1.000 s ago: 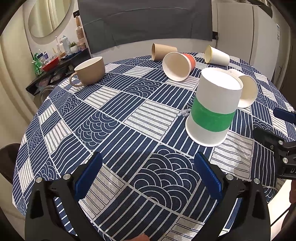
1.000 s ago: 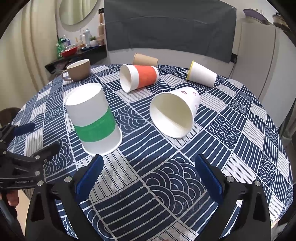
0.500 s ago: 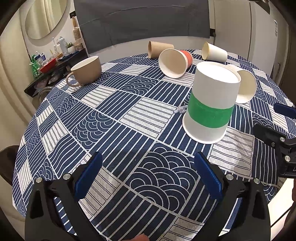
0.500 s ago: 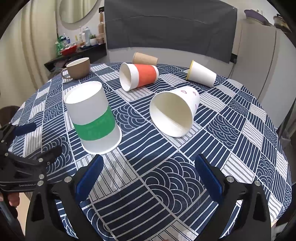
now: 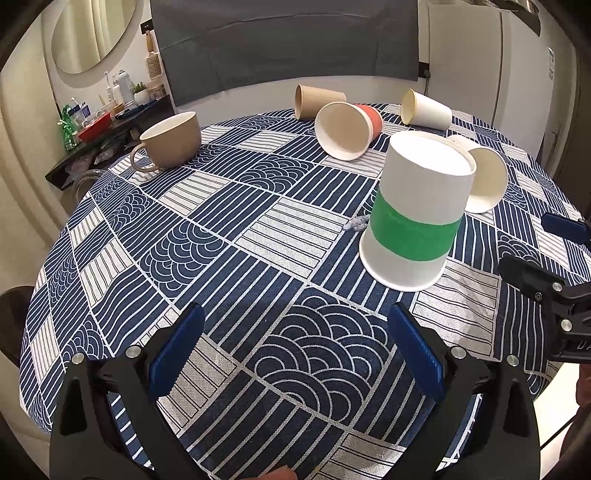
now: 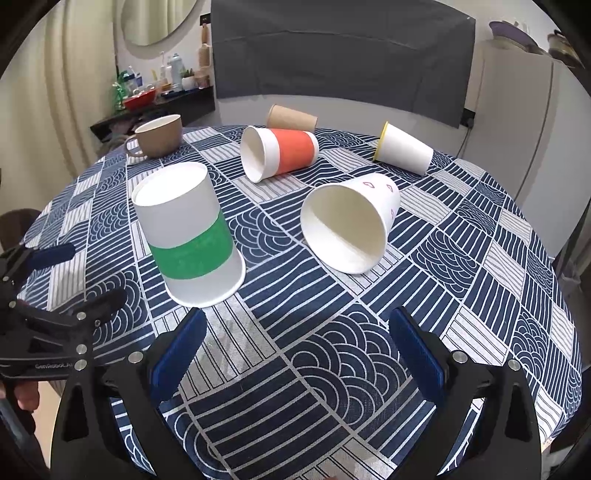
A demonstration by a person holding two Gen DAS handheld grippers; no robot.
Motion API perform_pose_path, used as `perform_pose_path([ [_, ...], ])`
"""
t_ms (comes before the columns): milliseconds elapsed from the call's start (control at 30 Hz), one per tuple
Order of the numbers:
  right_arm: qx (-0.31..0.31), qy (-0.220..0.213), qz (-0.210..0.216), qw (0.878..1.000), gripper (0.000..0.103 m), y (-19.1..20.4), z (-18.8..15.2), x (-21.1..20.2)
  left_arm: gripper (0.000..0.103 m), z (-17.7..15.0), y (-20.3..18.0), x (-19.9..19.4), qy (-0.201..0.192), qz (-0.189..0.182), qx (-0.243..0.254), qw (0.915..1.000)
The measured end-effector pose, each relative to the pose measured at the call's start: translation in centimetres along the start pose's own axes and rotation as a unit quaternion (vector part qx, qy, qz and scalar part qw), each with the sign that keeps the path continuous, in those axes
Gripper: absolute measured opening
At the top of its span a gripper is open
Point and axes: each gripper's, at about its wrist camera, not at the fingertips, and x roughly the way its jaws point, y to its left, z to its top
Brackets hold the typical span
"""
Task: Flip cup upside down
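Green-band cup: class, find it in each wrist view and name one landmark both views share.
Left wrist view: green-band cup stands upside down right of centre, beyond the open left gripper.
Right wrist view: same cup left of centre.
Shared landmark: orange cup lying on its side.

This is a home, likely a dining corner. A round table [image 6: 480, 258] under a blue-and-white patterned cloth fills the near view, with a ceramic mug [image 5: 173, 142] at its far left. Beyond it on the left a dark shelf [image 6: 177, 101] holds bottles, a toothbrush, a small potted plant and a red bowl [image 6: 140, 100] beneath an oval wall mirror [image 5: 92, 33], and a white fridge [image 5: 476, 62] stands at the far right.
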Motion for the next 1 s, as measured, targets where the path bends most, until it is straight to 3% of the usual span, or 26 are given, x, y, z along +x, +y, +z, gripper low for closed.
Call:
perform_pose_path([
  [767, -0.007, 0.004, 0.002, 1.0, 0.095, 0.29, -0.03, 0.17, 0.097, -0.01, 0.33, 0.06, 0.007, -0.002, -0.005, 1.0],
  [933, -0.008, 0.004, 0.003, 1.0, 0.095, 0.33, -0.08, 0.15, 0.097, -0.06, 0.94, -0.2, 0.003, -0.038, -0.031, 0.9988],
  [1000, -0.008, 0.004, 0.002, 1.0, 0.095, 0.31, -0.06, 0.13, 0.097, 0.03, 0.87, -0.14, 0.003, -0.028, -0.031, 0.9991],
])
